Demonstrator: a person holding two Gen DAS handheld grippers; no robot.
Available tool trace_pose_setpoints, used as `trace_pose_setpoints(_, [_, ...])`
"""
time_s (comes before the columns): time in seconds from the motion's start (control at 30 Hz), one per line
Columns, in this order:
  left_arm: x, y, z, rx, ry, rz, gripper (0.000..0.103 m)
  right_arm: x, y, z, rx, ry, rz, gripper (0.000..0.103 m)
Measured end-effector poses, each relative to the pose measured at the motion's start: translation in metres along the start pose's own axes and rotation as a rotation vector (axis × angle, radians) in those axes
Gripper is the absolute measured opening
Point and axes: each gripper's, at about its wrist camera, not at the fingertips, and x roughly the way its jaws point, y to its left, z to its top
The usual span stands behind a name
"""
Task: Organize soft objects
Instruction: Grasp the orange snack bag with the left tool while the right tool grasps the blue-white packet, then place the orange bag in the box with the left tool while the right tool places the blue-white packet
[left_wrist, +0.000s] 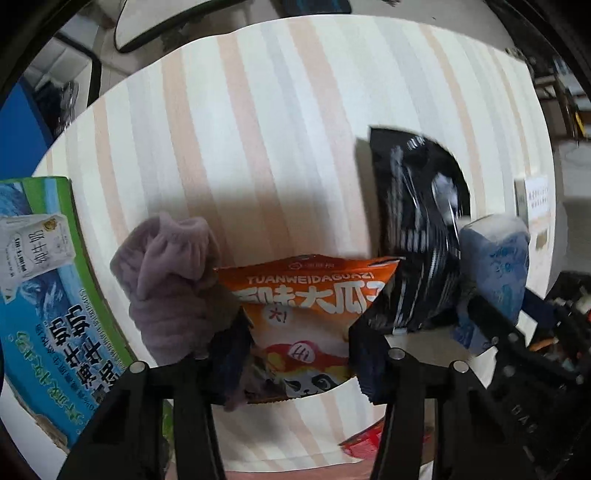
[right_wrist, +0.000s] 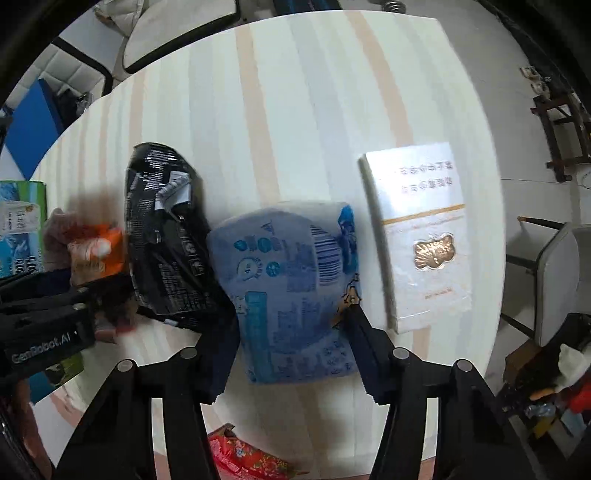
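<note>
In the left wrist view my left gripper (left_wrist: 295, 354) is shut on an orange snack bag (left_wrist: 310, 314), held above the striped table (left_wrist: 258, 129). A mauve fluffy cloth (left_wrist: 170, 280) lies just left of the bag, and a black snack bag (left_wrist: 417, 229) stands to its right. In the right wrist view my right gripper (right_wrist: 291, 350) is shut on a blue tissue pack (right_wrist: 291, 284), with one finger on each side of it. The black snack bag (right_wrist: 166, 236) leans against the pack's left side. The left gripper (right_wrist: 48, 325) shows at the left edge with the orange bag (right_wrist: 96, 254).
A green-and-blue milk carton box (left_wrist: 51, 295) sits at the table's left edge. A white book (right_wrist: 421, 236) lies right of the tissue pack. A red patterned packet (right_wrist: 240, 458) lies at the near table edge. Chairs stand beyond the far edge and at the right.
</note>
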Motion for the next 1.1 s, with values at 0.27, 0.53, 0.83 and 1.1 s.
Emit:
trace_pose_setpoints(0.27, [0.021,-0.034,-0.071,0.157,-0.025,0.124,0.046,0.015,-0.012,-0.069,-0.049,0.062,-0.021,0.052])
trace_pose_setpoints(0.53, [0.03,-0.026,-0.072,0.119,0.005,0.084,0.048,0.022,-0.016,-0.087,-0.035,0.068,-0.041,0.055])
trace_pose_setpoints(0.83, [0.026,0.002,-0.062,0.111,-0.003,0.071,0.048,0.036,-0.012,-0.059,-0.002,0.092,-0.045,0.065])
trace_pose_setpoints(1.1, [0.015,-0.003,-0.061,0.128,-0.012,0.093,0.045,0.049,-0.006,-0.048,-0.025,0.091,-0.1,0.066])
